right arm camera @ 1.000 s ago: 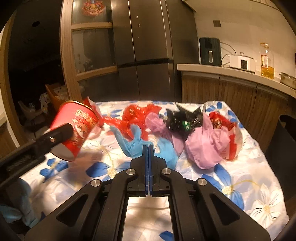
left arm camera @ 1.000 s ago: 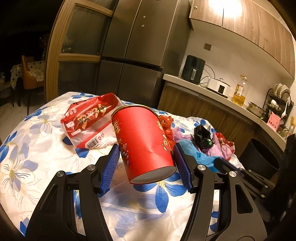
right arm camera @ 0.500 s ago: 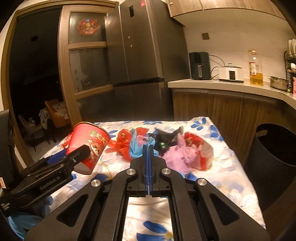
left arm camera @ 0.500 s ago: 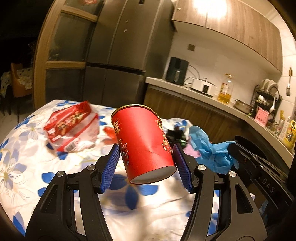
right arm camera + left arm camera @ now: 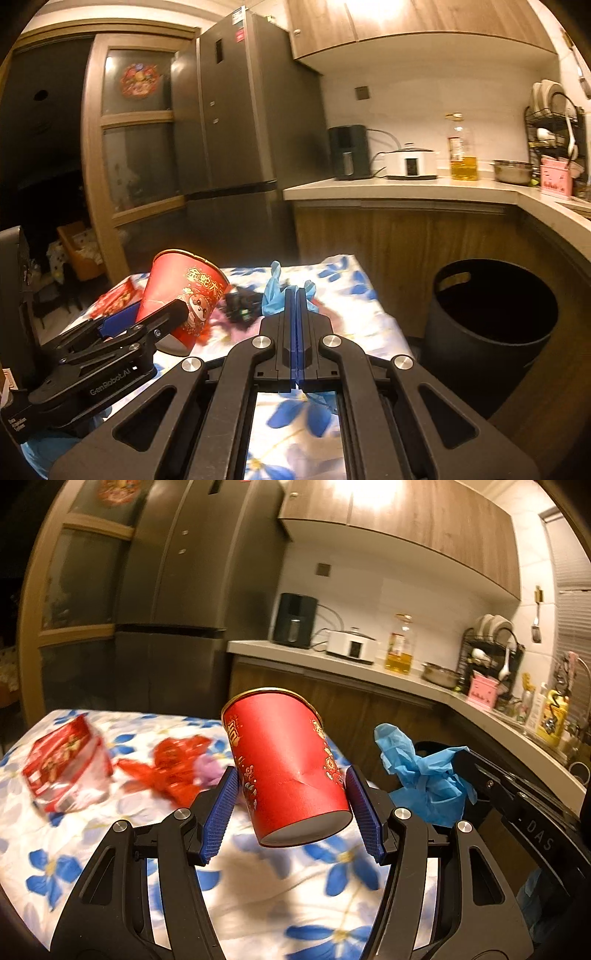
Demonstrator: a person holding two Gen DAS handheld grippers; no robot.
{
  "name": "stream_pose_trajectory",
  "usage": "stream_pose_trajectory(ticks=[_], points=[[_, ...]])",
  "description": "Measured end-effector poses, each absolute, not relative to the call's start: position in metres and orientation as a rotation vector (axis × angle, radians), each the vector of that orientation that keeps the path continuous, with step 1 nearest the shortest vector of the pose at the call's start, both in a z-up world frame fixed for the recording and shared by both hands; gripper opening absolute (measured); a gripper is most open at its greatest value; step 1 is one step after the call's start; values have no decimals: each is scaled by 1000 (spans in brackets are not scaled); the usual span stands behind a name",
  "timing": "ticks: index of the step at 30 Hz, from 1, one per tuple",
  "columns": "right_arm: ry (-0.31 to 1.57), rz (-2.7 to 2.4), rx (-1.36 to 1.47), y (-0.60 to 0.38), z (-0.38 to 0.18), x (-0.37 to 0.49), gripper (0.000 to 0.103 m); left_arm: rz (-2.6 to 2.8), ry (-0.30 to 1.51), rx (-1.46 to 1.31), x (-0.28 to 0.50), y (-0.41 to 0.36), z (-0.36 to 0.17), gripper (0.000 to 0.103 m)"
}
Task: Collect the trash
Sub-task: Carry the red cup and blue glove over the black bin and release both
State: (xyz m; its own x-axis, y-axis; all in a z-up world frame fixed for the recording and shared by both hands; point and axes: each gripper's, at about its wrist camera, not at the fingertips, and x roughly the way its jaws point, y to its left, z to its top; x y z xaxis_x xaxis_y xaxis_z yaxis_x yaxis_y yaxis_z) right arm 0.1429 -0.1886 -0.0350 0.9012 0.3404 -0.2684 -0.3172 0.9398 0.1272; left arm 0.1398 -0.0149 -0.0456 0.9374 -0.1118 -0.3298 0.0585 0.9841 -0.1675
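1. Gripping a tilted red paper cup (image 5: 286,771) above the flowered worktop (image 5: 110,853): the left hand-held gripper (image 5: 290,812)
2. Right hand-held gripper (image 5: 296,295) clenched on a blue glove (image 5: 421,775)
3. Black bin (image 5: 491,325) stands right of the worktop

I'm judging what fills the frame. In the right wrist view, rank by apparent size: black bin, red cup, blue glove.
1. black bin
2. red cup
3. blue glove, mostly hidden behind the right gripper

Table trash (image 5: 173,771) blurred; bin (image 5: 432,746) mostly hidden behind glove (image 5: 424,775).
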Motion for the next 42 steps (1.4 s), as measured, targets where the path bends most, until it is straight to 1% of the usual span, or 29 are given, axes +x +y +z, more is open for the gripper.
stream_pose_trajectory(ticks=[22,42], points=[[182,51,169,-320,-7,175,1,-377,247,-51,200,-153,-20,59],[218,-9,223,-371,-20,206,1,-514,312,-27,255,-227,-44,59]])
